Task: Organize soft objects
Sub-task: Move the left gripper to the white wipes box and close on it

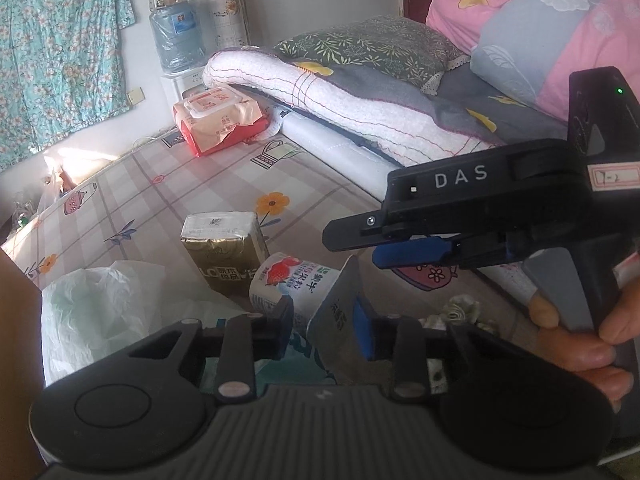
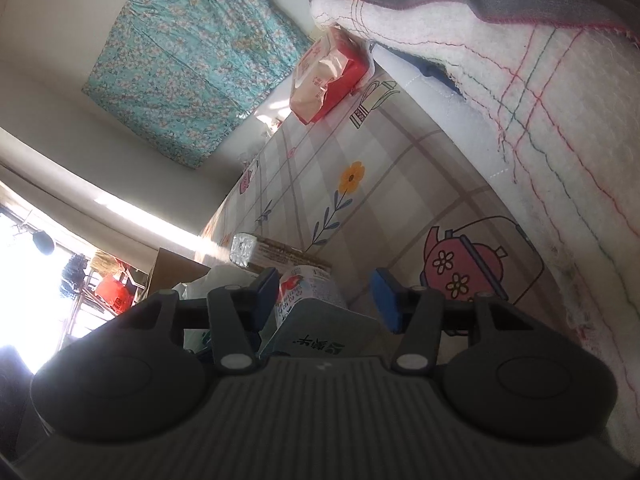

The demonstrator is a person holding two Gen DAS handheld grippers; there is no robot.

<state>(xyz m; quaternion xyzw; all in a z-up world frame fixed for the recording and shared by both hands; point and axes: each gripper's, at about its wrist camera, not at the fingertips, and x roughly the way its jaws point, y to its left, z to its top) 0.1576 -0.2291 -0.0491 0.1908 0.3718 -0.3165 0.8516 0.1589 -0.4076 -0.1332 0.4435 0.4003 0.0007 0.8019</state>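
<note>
A white soft pack with a strawberry picture [image 1: 296, 280] lies on the patterned bed sheet [image 1: 160, 184]. My left gripper [image 1: 325, 322] has it between its fingers, and the pack fills the gap from pad to pad. In the left wrist view my right gripper [image 1: 356, 248] reaches in from the right, its tips just above the pack's grey end flap [image 1: 340, 300], with a hand [image 1: 580, 340] on its handle. In the right wrist view the right gripper [image 2: 326, 296] straddles the same pack [image 2: 308, 292], with space left beside its right pad [image 2: 386, 300].
A gold tissue pack [image 1: 224, 256] stands just behind the strawberry pack. A white plastic bag [image 1: 100, 312] lies to the left. A red and peach wipes pack [image 1: 216, 116] sits farther back. A folded white quilt [image 1: 320, 96], a green pillow [image 1: 372, 48] and a pink duvet [image 1: 560, 32] fill the right.
</note>
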